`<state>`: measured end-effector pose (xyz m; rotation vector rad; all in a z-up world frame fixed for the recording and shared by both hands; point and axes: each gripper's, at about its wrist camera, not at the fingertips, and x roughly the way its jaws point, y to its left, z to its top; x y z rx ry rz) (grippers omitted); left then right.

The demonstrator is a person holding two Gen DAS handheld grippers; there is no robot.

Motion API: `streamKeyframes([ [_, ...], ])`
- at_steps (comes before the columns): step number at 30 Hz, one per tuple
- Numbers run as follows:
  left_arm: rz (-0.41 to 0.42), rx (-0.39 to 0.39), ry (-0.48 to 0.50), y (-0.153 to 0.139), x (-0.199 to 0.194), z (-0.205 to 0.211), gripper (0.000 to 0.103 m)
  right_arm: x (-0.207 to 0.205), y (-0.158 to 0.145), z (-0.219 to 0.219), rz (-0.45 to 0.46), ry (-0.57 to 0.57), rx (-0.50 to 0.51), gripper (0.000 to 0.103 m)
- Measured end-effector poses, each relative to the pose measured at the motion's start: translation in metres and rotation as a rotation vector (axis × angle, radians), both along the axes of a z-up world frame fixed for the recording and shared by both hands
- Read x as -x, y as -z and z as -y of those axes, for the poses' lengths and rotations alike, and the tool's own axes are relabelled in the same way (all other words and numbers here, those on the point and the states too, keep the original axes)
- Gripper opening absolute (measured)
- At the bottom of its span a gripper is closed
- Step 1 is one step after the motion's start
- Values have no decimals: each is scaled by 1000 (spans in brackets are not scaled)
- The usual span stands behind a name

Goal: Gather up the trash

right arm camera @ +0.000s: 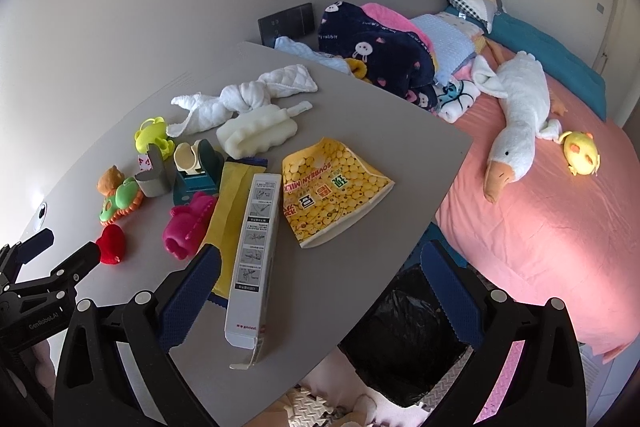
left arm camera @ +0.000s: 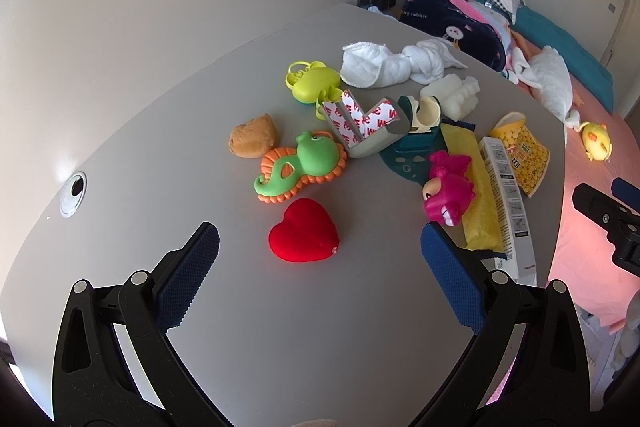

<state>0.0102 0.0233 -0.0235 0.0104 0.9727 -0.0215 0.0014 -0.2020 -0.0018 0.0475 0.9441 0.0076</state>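
Only the right wrist view takes in the bin [right arm camera: 404, 331], black-lined, on the floor below the table's [right arm camera: 360, 131] corner, w/ the right gripper [right arm camera: 320, 275] held over table edge and bin together. Its jaws are spread wide, nothing between the pads. Also seen only there: one white goose plush [right arm camera: 516, 115] on the pink bed [right arm camera: 540, 227].

The left wrist view alone shows the red heart [left arm camera: 304, 235] in full, just ahead of the left gripper [left arm camera: 319, 250], which is likewise spread wide and empty. A round cable grommet [left arm camera: 73, 193] in the tabletop is plain there (a sliver only in the other view).

Trash counted on the table: 1 long white carton [right arm camera: 252, 259], lying flat near the table edge; 1 yellow soybean-milk bag [right arm camera: 332, 195], touching the carton's far right side; 1 yellow wrapper [right arm camera: 229, 211], partly under the carton on its left.

Toys counted: 1 pink monster [left arm camera: 447, 189], 1 green seahorse [left arm camera: 302, 167], 1 lime-yellow crab [left arm camera: 311, 83], 1 brown plush piece [left arm camera: 253, 139]. Also 1 knotted white cloth [left arm camera: 390, 65], 1 cream foam block [right arm camera: 256, 133], 1 grey corner piece w/ red-printed tape [left arm camera: 362, 125]. One yellow chick [right arm camera: 580, 157] is seen on the bed in both views.
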Motion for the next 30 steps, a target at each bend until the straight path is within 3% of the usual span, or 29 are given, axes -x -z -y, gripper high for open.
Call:
streamKeyframes([
  [5,-30,-10,-10,14,-9,-8,94,-7,12,-4,-61,-16,-35,88],
  [9,-58,-10,-25,25,-19,-15,89,-16,23,-13,-119,-41,-67,66],
  [17,-108,8,-48,42,-27,-30,80,-33,43,-30,-195,-63,-101,54],
  [21,-134,15,-50,49,-28,-36,65,-40,52,-34,-232,-63,-110,41],
  [27,-123,6,-61,52,-26,-43,58,-44,62,-42,-237,-63,-84,29],
  [30,-104,-3,-67,51,-26,-45,48,-42,62,-42,-230,-70,-88,28],
])
